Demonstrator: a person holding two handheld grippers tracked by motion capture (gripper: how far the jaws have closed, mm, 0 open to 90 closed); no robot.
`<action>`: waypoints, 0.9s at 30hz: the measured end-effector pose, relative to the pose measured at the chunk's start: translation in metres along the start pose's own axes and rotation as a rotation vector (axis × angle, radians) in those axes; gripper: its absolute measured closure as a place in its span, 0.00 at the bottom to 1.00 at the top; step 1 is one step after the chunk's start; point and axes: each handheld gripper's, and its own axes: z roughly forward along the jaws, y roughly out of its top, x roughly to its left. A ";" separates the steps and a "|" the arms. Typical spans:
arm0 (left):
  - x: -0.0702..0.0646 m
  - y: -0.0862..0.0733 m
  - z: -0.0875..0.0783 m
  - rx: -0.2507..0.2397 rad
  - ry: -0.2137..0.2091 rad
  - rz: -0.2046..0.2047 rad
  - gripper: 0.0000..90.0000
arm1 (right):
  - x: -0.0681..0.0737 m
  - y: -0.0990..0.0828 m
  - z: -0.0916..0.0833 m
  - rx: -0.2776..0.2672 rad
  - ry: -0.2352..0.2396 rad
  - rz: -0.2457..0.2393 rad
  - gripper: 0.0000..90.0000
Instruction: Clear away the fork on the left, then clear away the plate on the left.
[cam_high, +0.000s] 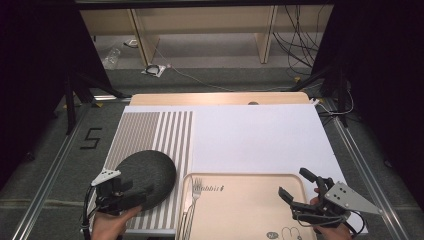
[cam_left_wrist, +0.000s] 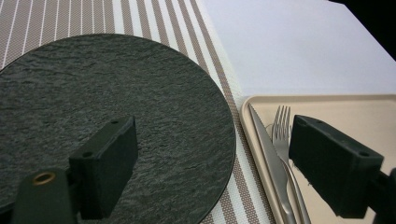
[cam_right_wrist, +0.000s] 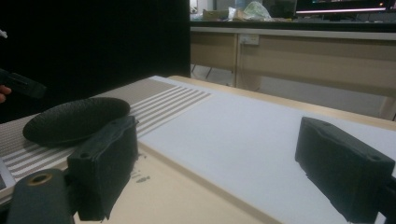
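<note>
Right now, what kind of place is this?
Probably a lab or workshop bench staged as a dining setup: a dark slate plate on a striped placemat, a fork on a beige tray, loose cables on the floor behind.

The high view looks forward and down over the whole table (cam_high: 260, 135) from the person's side. The left gripper view sits close above the dark plate (cam_left_wrist: 107, 116), facing down. The right gripper view looks low across the tray (cam_right_wrist: 187, 196). All three share the plate and tray.
</note>
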 end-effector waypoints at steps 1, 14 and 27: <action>0.001 -0.001 -0.001 -0.001 0.000 -0.012 0.17 | 0.000 0.000 0.000 0.004 0.000 0.005 0.15; 0.014 -0.008 -0.008 -0.006 0.006 -0.152 0.17 | -0.001 -0.001 0.000 0.000 0.001 0.005 0.16; 0.033 -0.018 -0.013 -0.046 -0.013 -0.370 0.17 | 0.000 0.000 0.000 0.003 0.002 -0.001 0.15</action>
